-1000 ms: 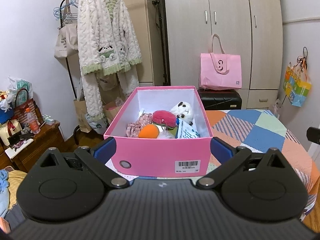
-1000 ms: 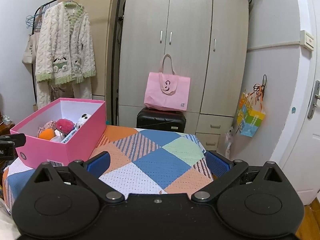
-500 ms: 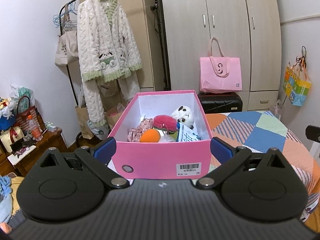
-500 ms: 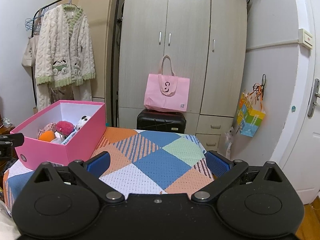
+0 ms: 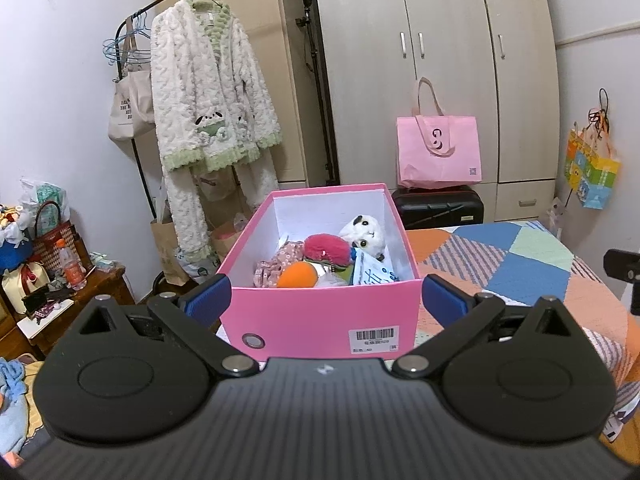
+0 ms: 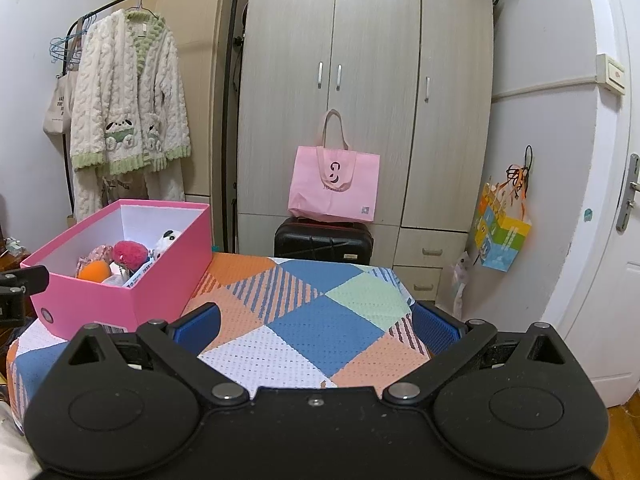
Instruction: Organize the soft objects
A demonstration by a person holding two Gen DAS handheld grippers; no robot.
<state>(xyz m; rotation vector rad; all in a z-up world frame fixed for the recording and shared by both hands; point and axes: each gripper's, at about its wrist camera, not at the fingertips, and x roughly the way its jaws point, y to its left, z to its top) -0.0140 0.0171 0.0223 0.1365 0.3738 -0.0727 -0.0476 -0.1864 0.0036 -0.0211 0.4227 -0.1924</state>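
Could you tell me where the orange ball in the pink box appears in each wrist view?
Left wrist: the orange ball sits centre frame, near the box's front wall.
Right wrist: the ball is far left, mid-height.
Shared landmark: the pink tote bag on the black suitcase.

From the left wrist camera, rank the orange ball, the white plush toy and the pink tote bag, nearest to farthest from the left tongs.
1. Orange ball: in the pink box, at its near end, just ahead of the left tongs.
2. White plush toy: farther back in the box, right side.
3. Pink tote bag: beyond the box, against the wardrobe.
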